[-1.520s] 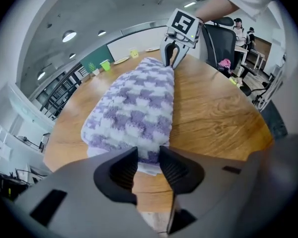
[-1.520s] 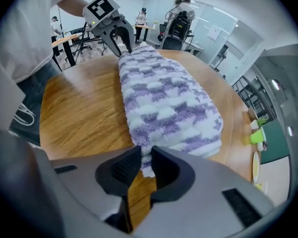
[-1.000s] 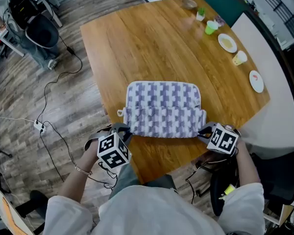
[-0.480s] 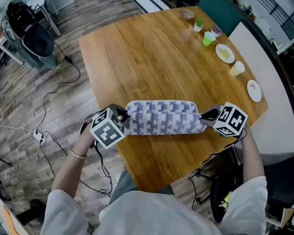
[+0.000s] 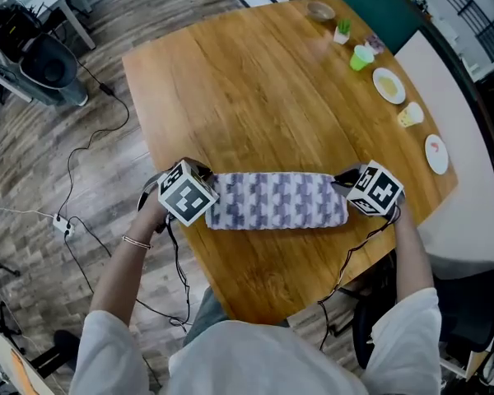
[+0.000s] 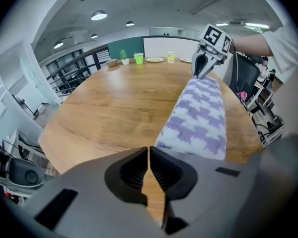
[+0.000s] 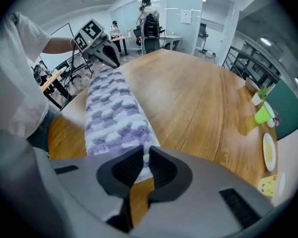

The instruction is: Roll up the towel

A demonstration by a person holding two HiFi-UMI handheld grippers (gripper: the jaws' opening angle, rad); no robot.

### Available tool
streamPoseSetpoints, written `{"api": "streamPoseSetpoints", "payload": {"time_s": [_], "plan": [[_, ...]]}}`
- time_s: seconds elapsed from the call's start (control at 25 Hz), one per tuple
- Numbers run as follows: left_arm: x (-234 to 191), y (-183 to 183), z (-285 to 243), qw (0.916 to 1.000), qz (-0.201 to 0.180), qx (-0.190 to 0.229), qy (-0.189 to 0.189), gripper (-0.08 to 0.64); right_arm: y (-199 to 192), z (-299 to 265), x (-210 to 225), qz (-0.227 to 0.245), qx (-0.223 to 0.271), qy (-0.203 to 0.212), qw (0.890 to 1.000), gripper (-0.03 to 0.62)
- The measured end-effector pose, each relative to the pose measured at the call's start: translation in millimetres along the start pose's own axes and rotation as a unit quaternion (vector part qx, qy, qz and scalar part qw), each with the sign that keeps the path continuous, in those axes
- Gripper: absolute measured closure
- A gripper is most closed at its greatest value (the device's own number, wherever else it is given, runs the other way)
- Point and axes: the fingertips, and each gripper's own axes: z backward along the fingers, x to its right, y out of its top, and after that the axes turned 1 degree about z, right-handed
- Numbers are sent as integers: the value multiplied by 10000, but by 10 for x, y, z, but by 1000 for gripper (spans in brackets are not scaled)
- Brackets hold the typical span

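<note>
Towel [image 5: 276, 200] lies as a loose roll along the table's [image 5: 255, 81] near edge. It looks soft and light and is likely to unroll, so grip the ends. Left hand-held gripper [image 6: 148, 157] has just been closing and is empty; right hand-held gripper [image 7: 143, 157] pinches the towel's end.

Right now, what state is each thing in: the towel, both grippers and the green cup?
towel: rolled into a long roll, lying on the table between the grippers.
left gripper: jaws just closed together, nothing between them.
right gripper: shut on the towel's end.
green cup: upright.
</note>
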Motion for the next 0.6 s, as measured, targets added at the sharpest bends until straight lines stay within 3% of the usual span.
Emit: {"api": "streamPoseSetpoints", "payload": {"time_s": [0.28,0.48,0.6], "plan": [[-37,-69,24,9992,329,205,-107,541,2,-70,51,-196,293,-136,9993,544],[-21,20,203,9972,504,545,-107,541,70,141,105,-560,929,-384,9934,534],[-25,95,412,9945,647,823,17,541,124,405,132,-894,1532,-608,9823,534]]}}
